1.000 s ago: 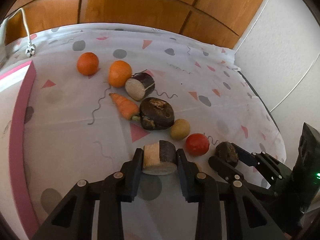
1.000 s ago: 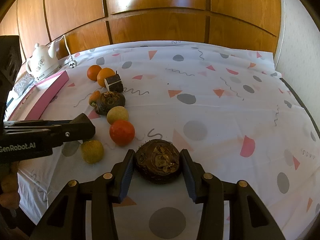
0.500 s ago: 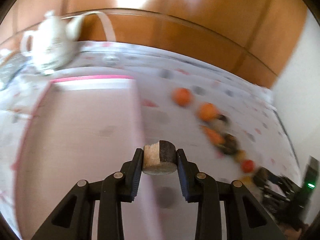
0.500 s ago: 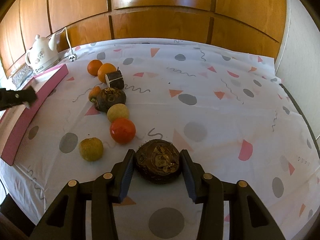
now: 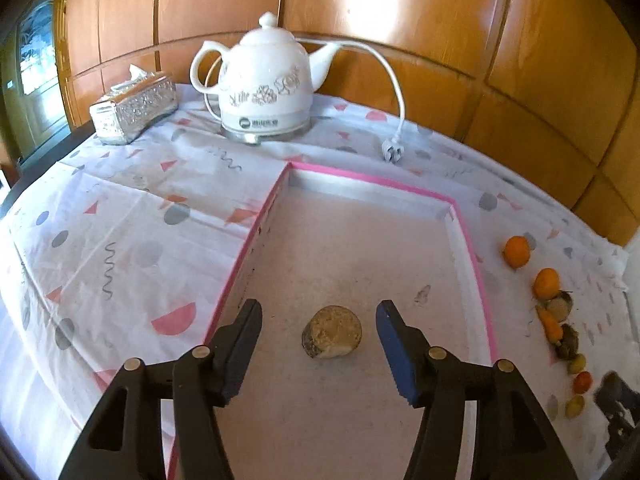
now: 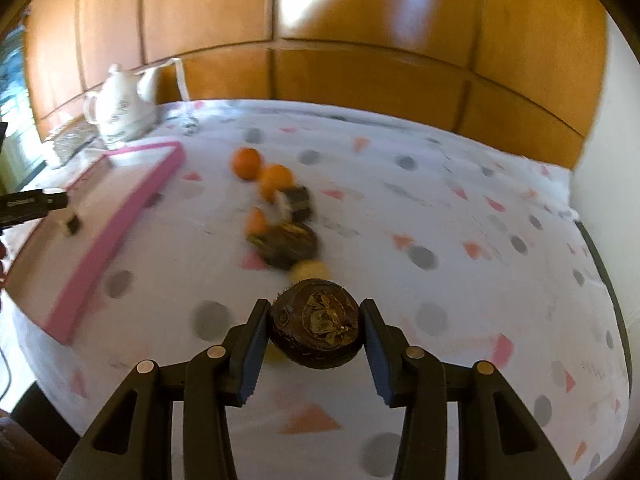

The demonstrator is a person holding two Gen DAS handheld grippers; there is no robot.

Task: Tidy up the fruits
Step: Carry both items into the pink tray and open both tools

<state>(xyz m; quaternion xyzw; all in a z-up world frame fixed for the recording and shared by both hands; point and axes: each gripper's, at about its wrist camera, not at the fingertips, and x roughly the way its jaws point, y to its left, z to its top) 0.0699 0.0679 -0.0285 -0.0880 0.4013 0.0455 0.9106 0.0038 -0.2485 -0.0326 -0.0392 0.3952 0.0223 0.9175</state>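
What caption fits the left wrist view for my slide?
Left claw opening above the cut root piece lying in the pink-rimmed tray.

The left wrist camera looks down close into the pink tray (image 5: 472,256). The right wrist camera looks down across the table. Both see the kettle (image 5: 264,84)

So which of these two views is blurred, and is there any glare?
Right wrist view: motion-smeared oranges and kettle; only the gripped dark root is sharp. Left wrist view: crisp, with glare on the wood panel and fisheye bending at the edges.
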